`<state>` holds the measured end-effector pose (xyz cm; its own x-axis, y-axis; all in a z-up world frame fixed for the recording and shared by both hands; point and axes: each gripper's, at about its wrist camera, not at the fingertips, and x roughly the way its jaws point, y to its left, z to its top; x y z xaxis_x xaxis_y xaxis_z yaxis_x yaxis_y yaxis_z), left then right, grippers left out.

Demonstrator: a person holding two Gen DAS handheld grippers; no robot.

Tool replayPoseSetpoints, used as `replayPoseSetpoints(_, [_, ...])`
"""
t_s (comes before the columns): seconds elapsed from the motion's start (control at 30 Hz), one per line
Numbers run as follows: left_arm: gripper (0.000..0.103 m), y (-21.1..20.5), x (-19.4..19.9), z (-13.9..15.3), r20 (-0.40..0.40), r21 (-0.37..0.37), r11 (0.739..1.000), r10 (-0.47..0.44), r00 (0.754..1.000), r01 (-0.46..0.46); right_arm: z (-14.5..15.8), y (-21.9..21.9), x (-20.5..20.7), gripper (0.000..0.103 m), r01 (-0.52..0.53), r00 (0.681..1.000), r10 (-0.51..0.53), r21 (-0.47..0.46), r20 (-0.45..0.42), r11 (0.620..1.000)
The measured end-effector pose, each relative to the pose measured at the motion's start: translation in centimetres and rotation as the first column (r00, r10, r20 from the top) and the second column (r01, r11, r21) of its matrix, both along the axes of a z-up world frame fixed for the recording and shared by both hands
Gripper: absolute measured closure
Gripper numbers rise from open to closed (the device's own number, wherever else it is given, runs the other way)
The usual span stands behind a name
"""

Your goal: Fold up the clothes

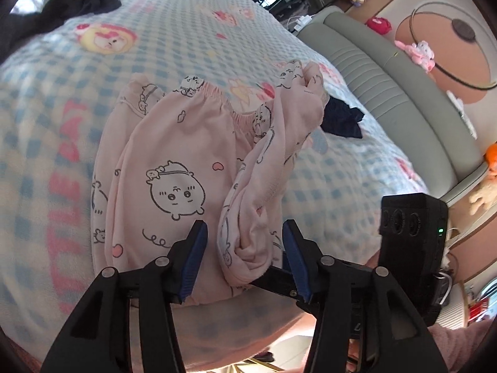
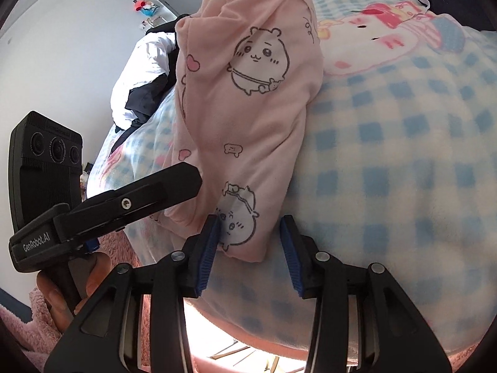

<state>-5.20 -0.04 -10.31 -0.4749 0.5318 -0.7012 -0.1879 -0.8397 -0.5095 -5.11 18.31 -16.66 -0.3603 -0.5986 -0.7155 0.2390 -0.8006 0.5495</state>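
Observation:
Pink pyjama trousers [image 1: 174,161] with cartoon prints lie on the blue-checked blanket [image 1: 46,118], waistband away from me. One leg is doubled back, and its bunched end [image 1: 248,248] rests between the fingers of my left gripper [image 1: 245,248], which stands open around it. In the right wrist view the trousers [image 2: 248,93] reach toward the bed's edge, and their hem corner [image 2: 242,230] sits between the blue pads of my open right gripper [image 2: 250,242], touching the left pad [image 2: 208,248]. The left gripper [image 2: 124,205] lies just left of the cloth, held in a hand.
Dark garments [image 1: 62,3] lie at the far left of the bed and a navy piece [image 1: 341,121] beside the trousers. A grey padded headboard [image 1: 388,99] runs along the right. A white and dark clothing pile [image 2: 146,71] sits behind. The bed's near edge is just below both grippers.

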Motion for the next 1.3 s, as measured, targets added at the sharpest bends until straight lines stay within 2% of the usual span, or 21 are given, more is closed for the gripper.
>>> replayPoseSetpoints(0.03, [0.075, 0.4, -0.2, 0.0, 0.000, -0.042, 0.999, -0.001, 1.000, 0.001, 0.0, 0.0, 0.1, 0.061, -0.001, 1.000, 0.001, -0.001, 0.000, 1.000])
replayPoseSetpoints(0.07, [0.083, 0.5, -0.2, 0.2, -0.003, -0.059, 0.998, 0.009, 1.000, -0.009, 0.0, 0.1, 0.3, 0.061, -0.002, 1.000, 0.002, -0.001, -0.001, 1.000])
replayPoseSetpoints(0.13, [0.088, 0.7, -0.1, 0.6, -0.011, -0.090, 0.996, 0.027, 1.000, -0.028, 0.2, 0.2, 0.4, 0.061, -0.005, 1.000, 0.005, -0.004, -0.004, 1.000])
replayPoseSetpoints(0.23, [0.089, -1.2, 0.6, 2.2, -0.034, -0.020, 0.996, 0.081, 0.996, -0.081, 1.2, 1.1, 0.9, 0.060, 0.007, 1.000, -0.009, -0.043, -0.030, 0.999])
replayPoseSetpoints(0.3, [0.089, -3.1, 1.2, 3.3, -0.049, 0.034, 0.993, 0.113, 0.992, -0.111, 3.1, 1.5, 1.2, 0.058, 0.081, 0.993, -0.080, 0.009, -0.087, 0.997])
replayPoseSetpoints(0.4, [0.089, -5.1, 1.2, 3.2, -0.008, 0.090, 0.988, 0.125, 0.992, -0.124, 6.1, 0.3, 1.7, 0.055, 0.087, 0.976, -0.072, 0.066, -0.207, 0.994])
replayPoseSetpoints(0.53, [0.089, -5.9, 0.4, -0.5, 0.136, 0.040, 0.990, 0.127, 0.983, -0.134, 4.2, -1.5, 1.2, 0.052, 0.030, 0.989, -0.014, 0.111, -0.144, 0.993])
replayPoseSetpoints(0.57, [0.088, -6.2, 0.8, -1.1, 0.138, 0.032, 0.986, 0.155, 0.978, -0.161, 3.7, -2.0, 1.1, 0.052, 0.015, 0.992, 0.001, 0.122, -0.128, 0.992])
replayPoseSetpoints(0.63, [0.085, -6.9, 1.5, -1.6, 0.134, 0.048, 0.978, 0.195, 0.972, -0.203, 1.6, -2.1, 1.0, 0.052, -0.006, 0.999, 0.014, 0.141, -0.052, 0.990])
replayPoseSetpoints(0.7, [0.082, -7.8, 1.7, -1.3, 0.125, 0.069, 0.968, 0.231, 0.965, -0.241, 1.3, -1.4, 1.3, 0.051, 0.000, 0.999, 0.004, 0.097, -0.046, 0.995])
replayPoseSetpoints(0.77, [0.063, -8.7, 2.0, -0.1, 0.064, 0.030, 0.953, 0.300, 0.952, -0.302, 1.6, -1.1, 1.2, 0.050, 0.011, 0.998, -0.005, 0.097, -0.058, 0.995])
replayPoseSetpoints(0.8, [0.061, -9.1, 2.3, 0.6, 0.024, 0.031, 0.945, 0.326, 0.945, -0.327, 1.7, -0.9, 1.2, 0.050, 0.016, 0.998, -0.010, 0.098, -0.064, 0.995])
replayPoseSetpoints(0.87, [0.051, -9.1, 2.0, 0.4, 0.043, 0.137, 0.958, 0.248, 0.968, -0.252, 1.7, -0.5, 1.3, 0.050, 0.029, 0.998, -0.024, 0.085, -0.057, 0.996])
replayPoseSetpoints(0.93, [0.045, -9.0, 1.8, 0.3, 0.055, 0.241, 0.955, 0.167, 0.984, -0.175, 1.7, -0.5, 1.4, 0.050, 0.045, 0.998, -0.040, 0.084, -0.058, 0.995])
replayPoseSetpoints(0.97, [0.045, -8.2, 1.5, -0.5, 0.092, 0.244, 0.959, 0.128, 0.987, -0.147, 1.7, -0.5, 1.4, 0.048, 0.056, 0.997, -0.050, 0.093, -0.064, 0.994])
replayPoseSetpoints(1.0, [0.045, -7.3, 1.4, -1.1, 0.113, 0.192, 0.971, 0.125, 0.986, -0.145, 1.8, -0.9, 1.5, 0.047, 0.055, 0.996, -0.047, 0.112, -0.076, 0.992])
replayPoseSetpoints(1.03, [0.045, -6.3, 1.3, -1.6, 0.118, 0.088, 0.984, 0.141, 0.983, -0.152, 2.0, -1.4, 1.5, 0.046, 0.044, 0.996, -0.033, 0.132, -0.086, 0.990])
replayPoseSetpoints(1.07, [0.053, -5.6, 1.2, -2.0, 0.118, -0.034, 0.985, 0.170, 0.978, -0.167, 2.1, -1.8, 1.6, 0.046, 0.032, 0.995, -0.017, 0.145, -0.097, 0.989])
replayPoseSetpoints(1.1, [0.054, -5.2, 1.2, -2.1, 0.108, -0.113, 0.978, 0.190, 0.976, -0.178, 2.2, -1.6, 1.7, 0.046, 0.032, 0.995, -0.018, 0.139, -0.101, 0.990])
replayPoseSetpoints(1.17, [0.056, -5.4, 1.3, -1.7, 0.077, -0.139, 0.968, 0.219, 0.973, -0.207, 2.4, -1.2, 1.8, 0.046, 0.033, 0.994, -0.019, 0.125, -0.108, 0.992])
replayPoseSetpoints(1.3, [0.060, -6.3, 2.2, -0.2, -0.027, -0.197, 0.926, 0.324, 0.946, -0.323, 2.6, 1.2, 1.5, 0.046, 0.122, 0.988, -0.110, 0.116, -0.105, 0.986])
